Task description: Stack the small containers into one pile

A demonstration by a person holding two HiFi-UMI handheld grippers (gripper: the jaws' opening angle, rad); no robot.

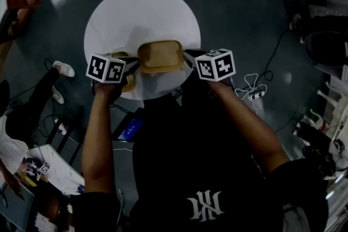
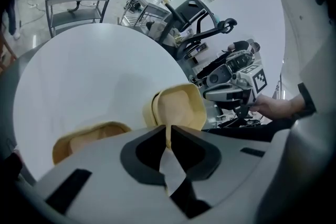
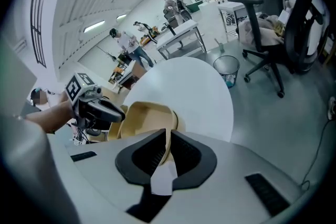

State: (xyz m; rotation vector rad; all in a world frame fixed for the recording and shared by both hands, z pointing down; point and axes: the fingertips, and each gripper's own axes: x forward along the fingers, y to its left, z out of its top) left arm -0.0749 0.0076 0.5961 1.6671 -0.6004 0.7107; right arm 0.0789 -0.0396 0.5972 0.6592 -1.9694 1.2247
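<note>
Since each gripper is pinching an opposite rim of the same tan container [image 1: 160, 56], the step in hand looks like a two-handed carry toward the other container [image 2: 86, 139]. That one sits on the white round table [image 1: 141, 8], just beside the left gripper [image 2: 168, 135].

The left fingers [image 2: 144, 152] are closed on the thin wall of the held container. The fingers [image 3: 142, 157] of the right gripper [image 3: 168, 138] are closed on its far rim in the same way. It hangs between them over the near part of the table, and I cannot tell whether its base touches the surface. A doubled edge suggests one container may already be nested inside it, but this is uncertain.

To do the move well, I would keep both hands level and moving together so the thin rim does not twist or slip. I would centre the held container over the resting one, square up the rounded corners, then lower it straight down. Letting go should probably wait until it seats.

No brand or label can be read on either container. The cubes [image 1: 106, 68] on the grippers carry black-and-white square patterns, not words. The person's dark shirt bears a white emblem [image 1: 205, 206] that I cannot read as letters.
</note>
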